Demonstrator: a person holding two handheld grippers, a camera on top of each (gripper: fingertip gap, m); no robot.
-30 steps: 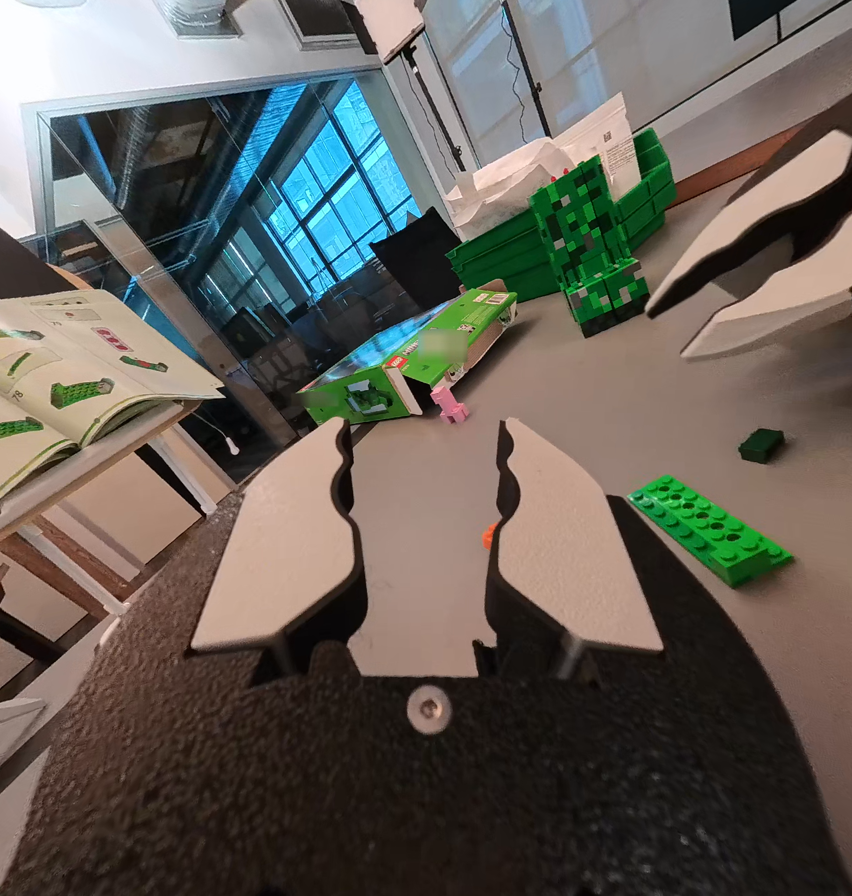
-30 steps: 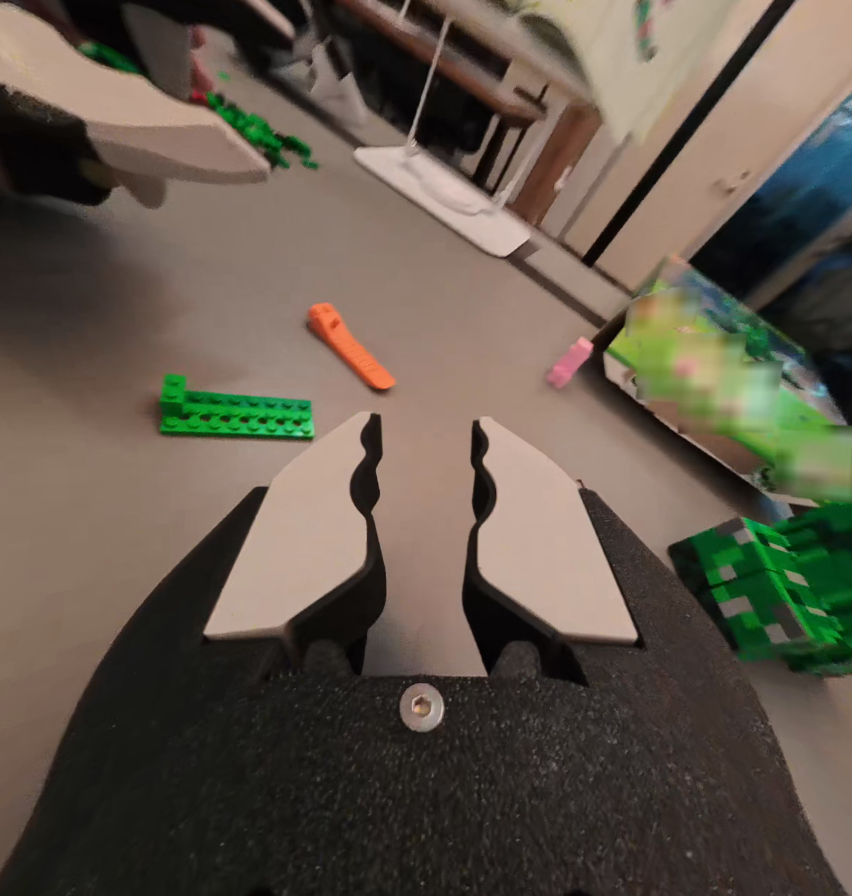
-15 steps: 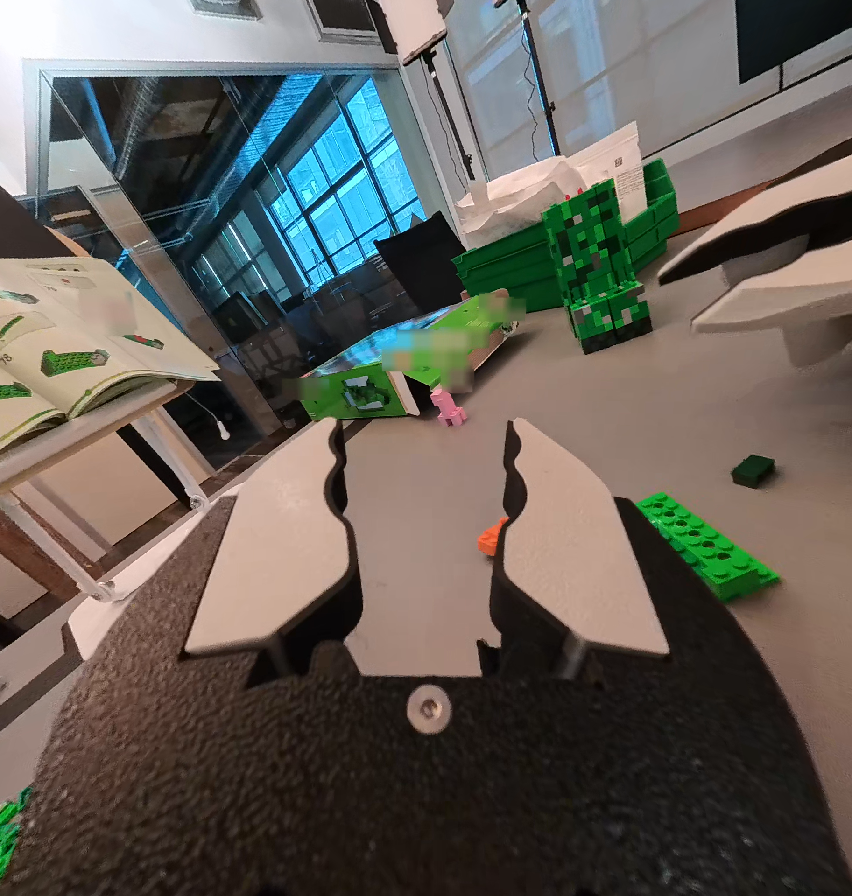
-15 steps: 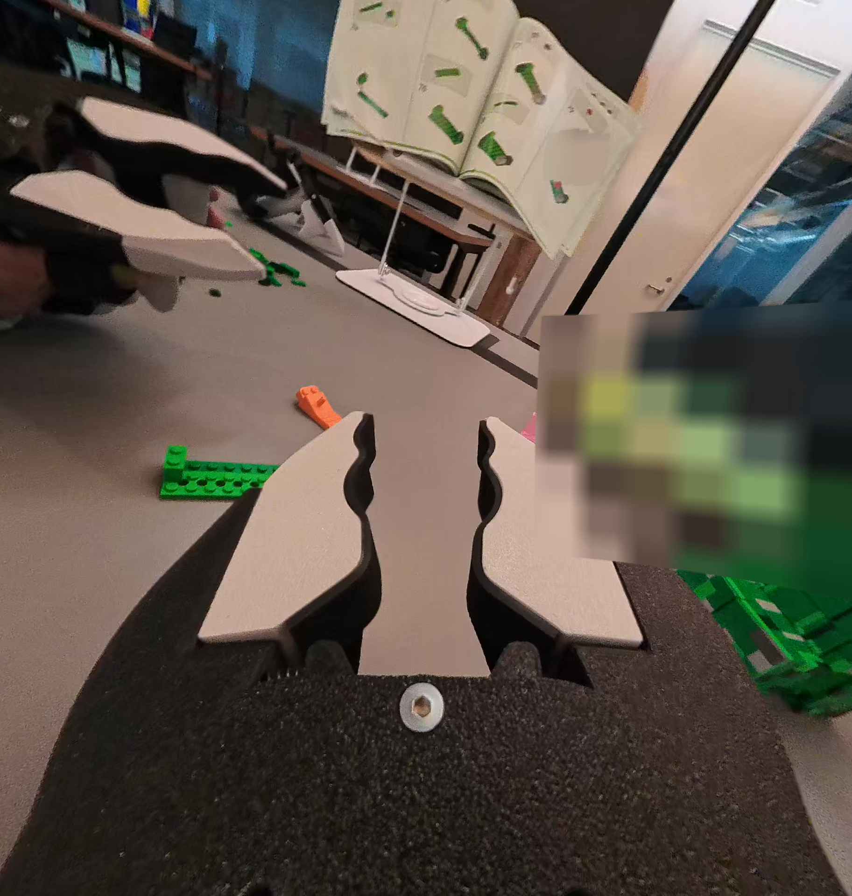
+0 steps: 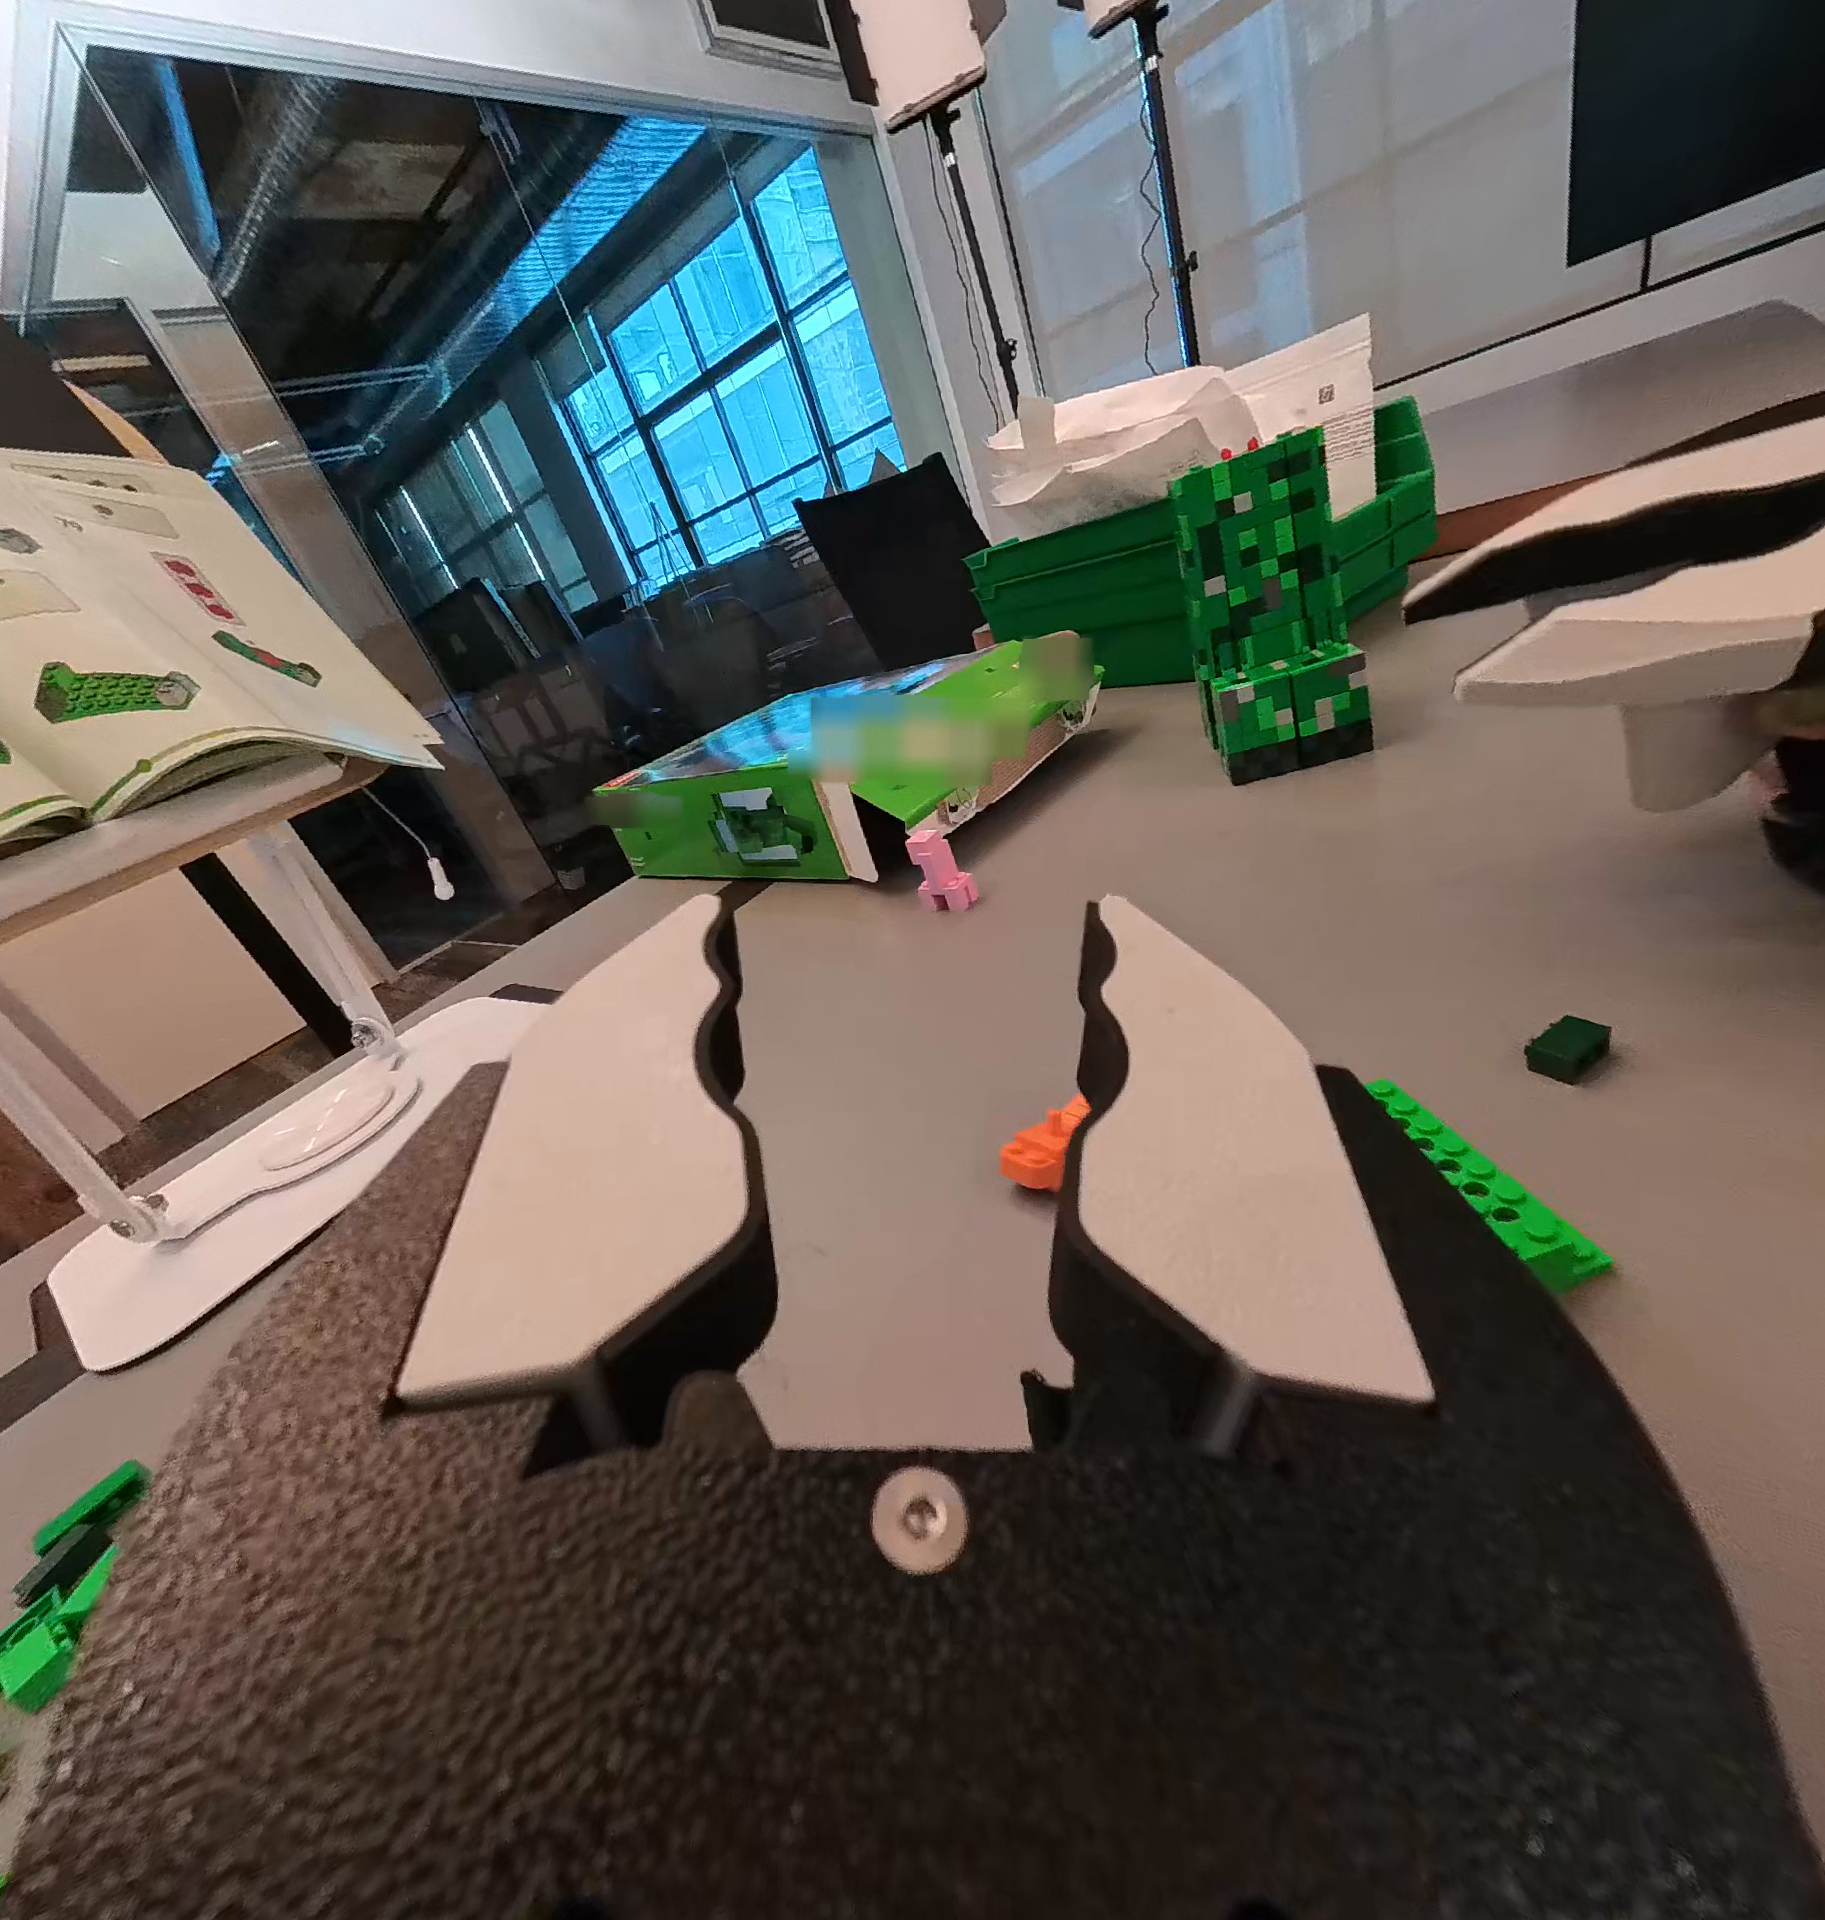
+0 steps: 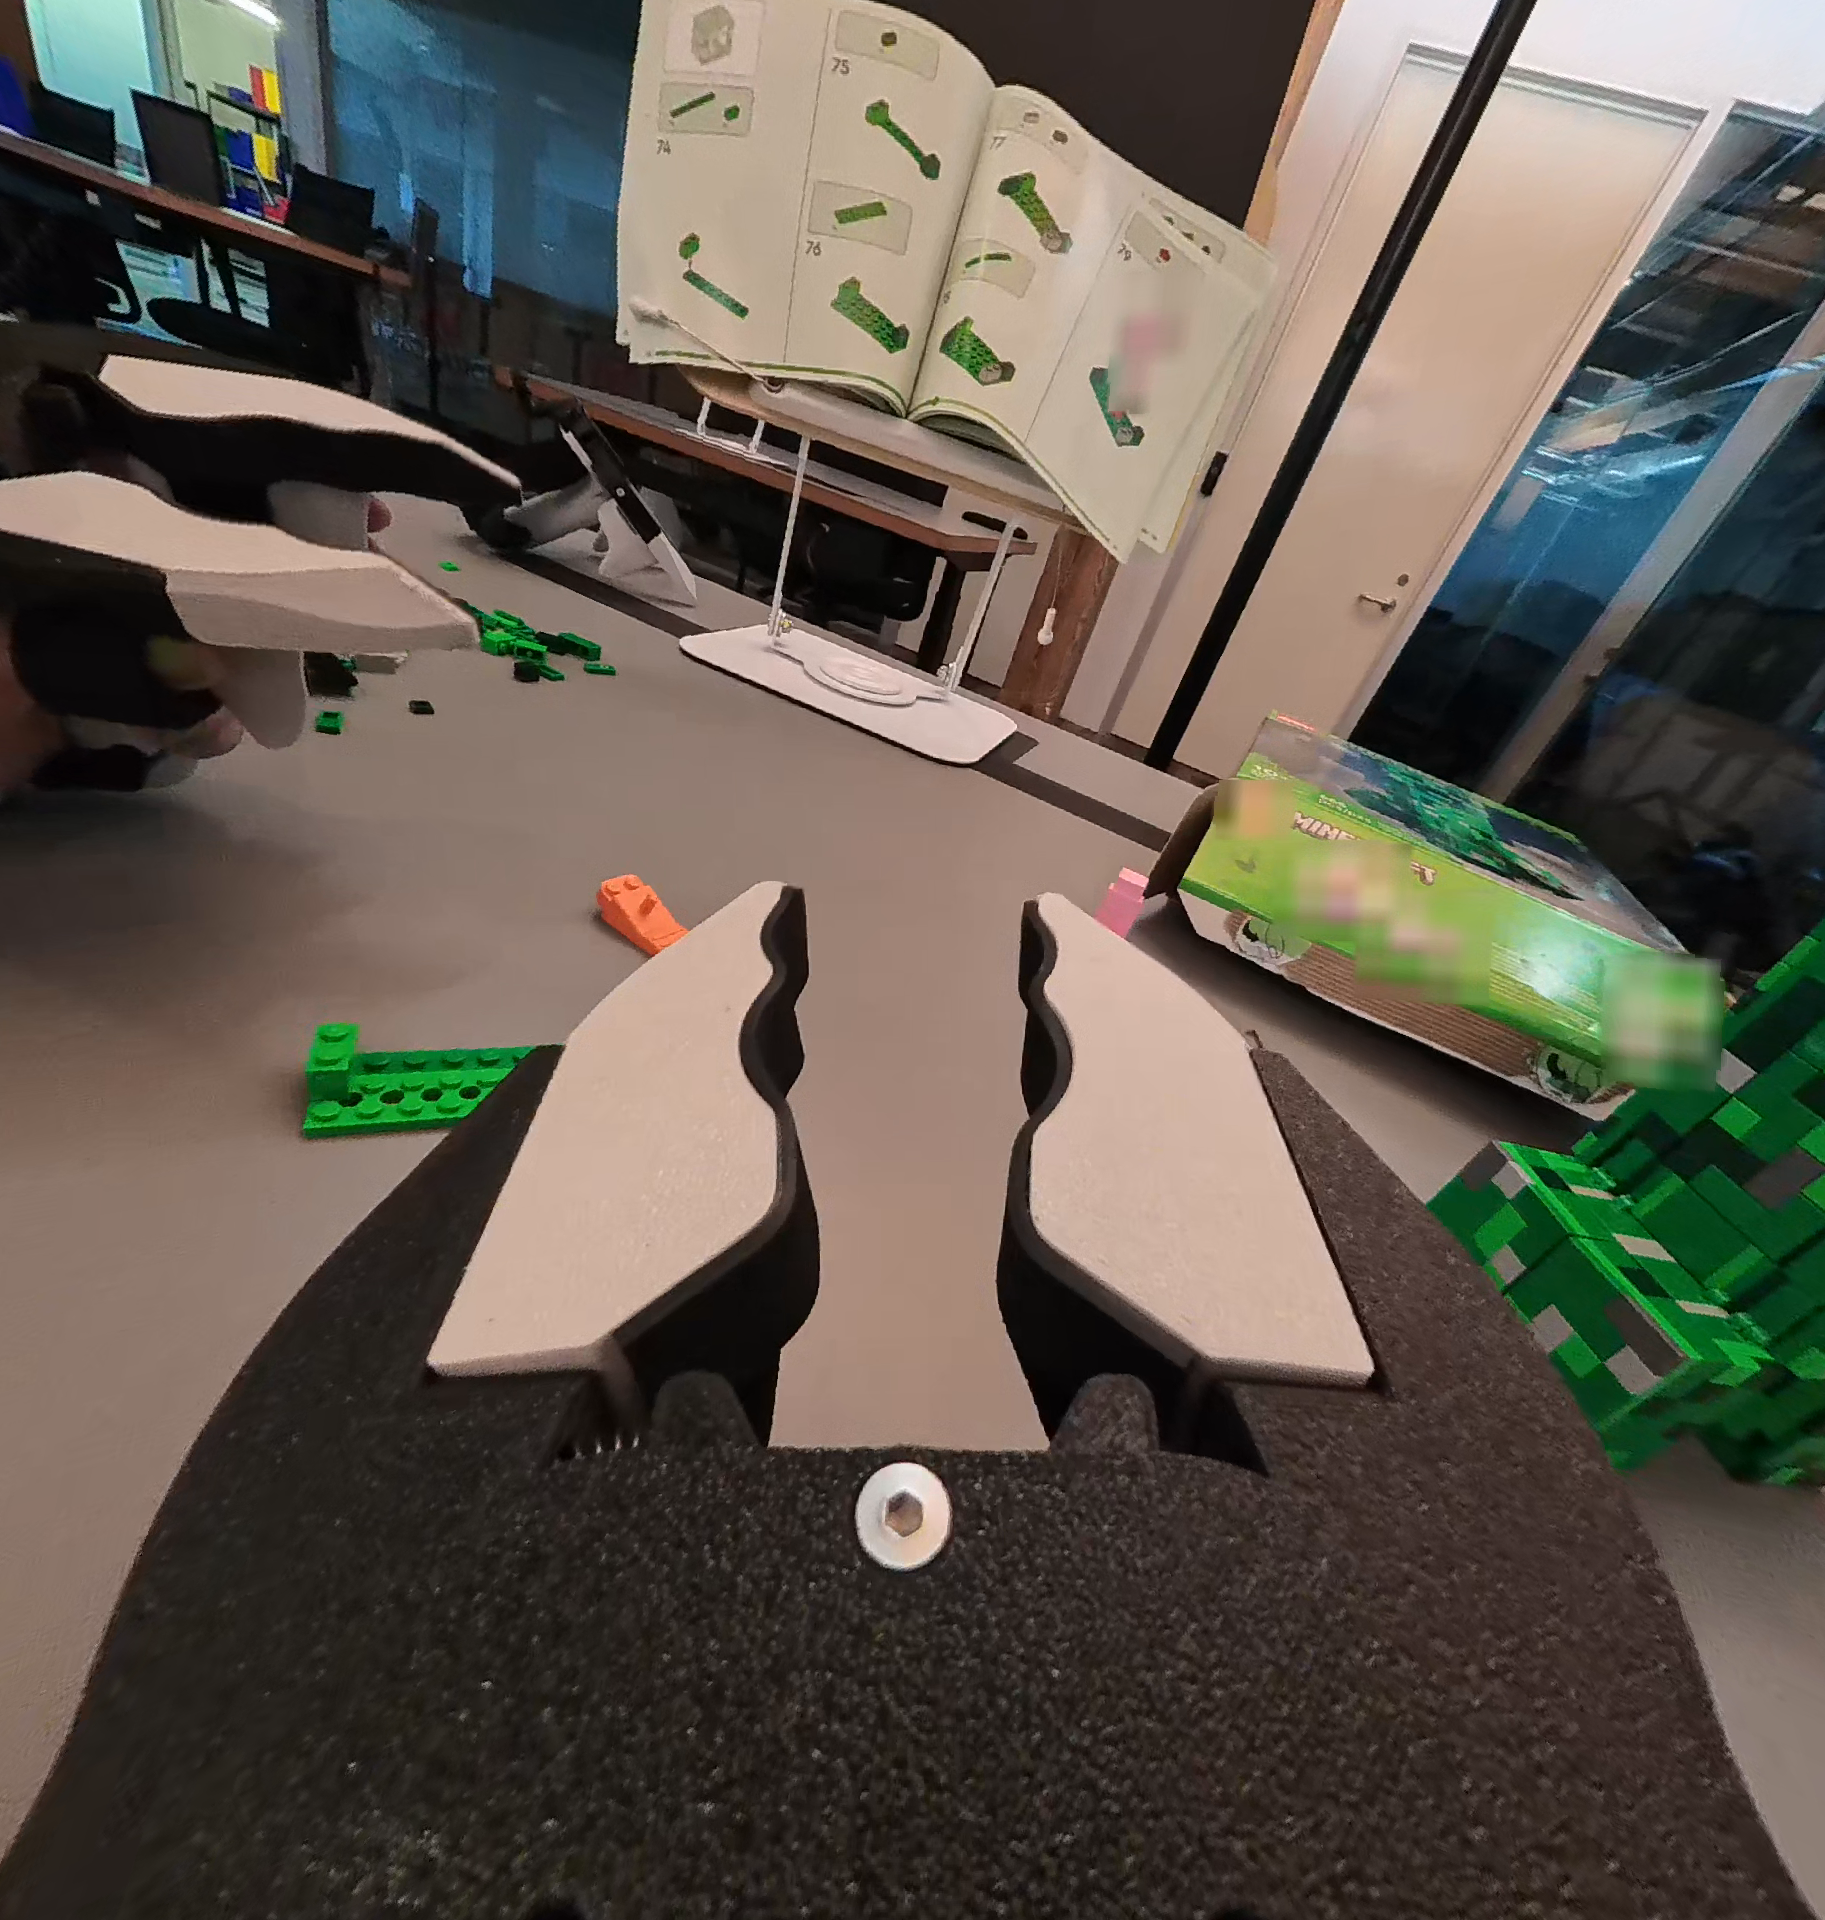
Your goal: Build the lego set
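Both my tongs sit spread and empty: left gripper (image 5: 908, 935) and right gripper (image 6: 913, 914), each w/ bare table showing between the jaws. Vs 1 s ago I've tipped both up off the table, so the instruction book (image 6: 939, 208) on its stand fills the right view now. I'd say I'm checking the next step, not grabbing yet. The green plate (image 6: 409, 1081) w/ 1 brick on its end lies flat near the orange separator (image 6: 638, 914), dark green brick (image 5: 1568, 1047) just beyond, built creeper (image 5: 1272, 613) well apart.
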